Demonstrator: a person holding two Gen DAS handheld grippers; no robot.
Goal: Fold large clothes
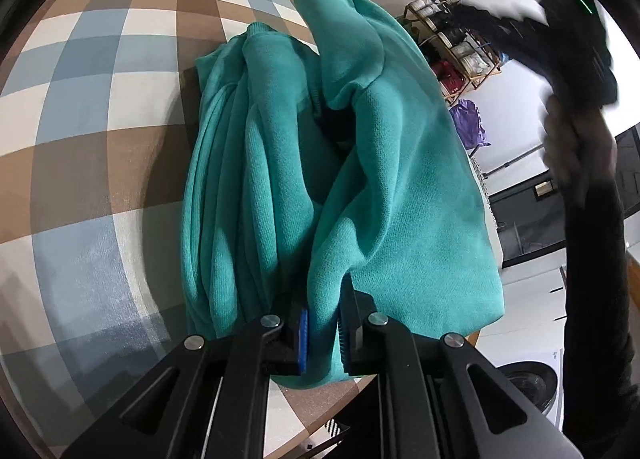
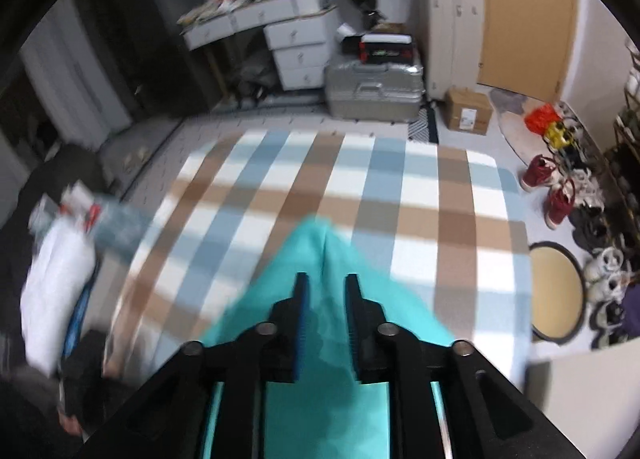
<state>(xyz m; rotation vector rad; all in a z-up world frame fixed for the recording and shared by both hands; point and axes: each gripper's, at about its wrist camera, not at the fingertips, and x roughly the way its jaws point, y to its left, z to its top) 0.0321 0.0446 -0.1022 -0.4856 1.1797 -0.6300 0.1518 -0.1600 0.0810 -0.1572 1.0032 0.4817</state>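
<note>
A teal sweatshirt (image 1: 360, 179) lies bunched in thick folds on a bed with a blue, brown and white checked cover (image 1: 100, 99). My left gripper (image 1: 324, 319) is shut on its near edge, with the cloth pinched between the blue pads. In the right wrist view, which is blurred, my right gripper (image 2: 327, 279) stands open above the sweatshirt (image 2: 312, 251) and the checked cover (image 2: 400, 195); its pads press on nothing. In the left wrist view a person's hand (image 1: 576, 147) in a dark sleeve holds that gripper, blurred, high at the right and clear of the cloth.
Past the bed's far edge stand a silver suitcase (image 2: 374, 87), white drawers (image 2: 300, 55) and a cardboard box (image 2: 468, 111). Red shoes (image 2: 540, 175) and a round yellow mat (image 2: 556, 291) lie on the floor at right. A shoe rack (image 1: 452, 43) and a washing machine (image 1: 532, 383) are nearby.
</note>
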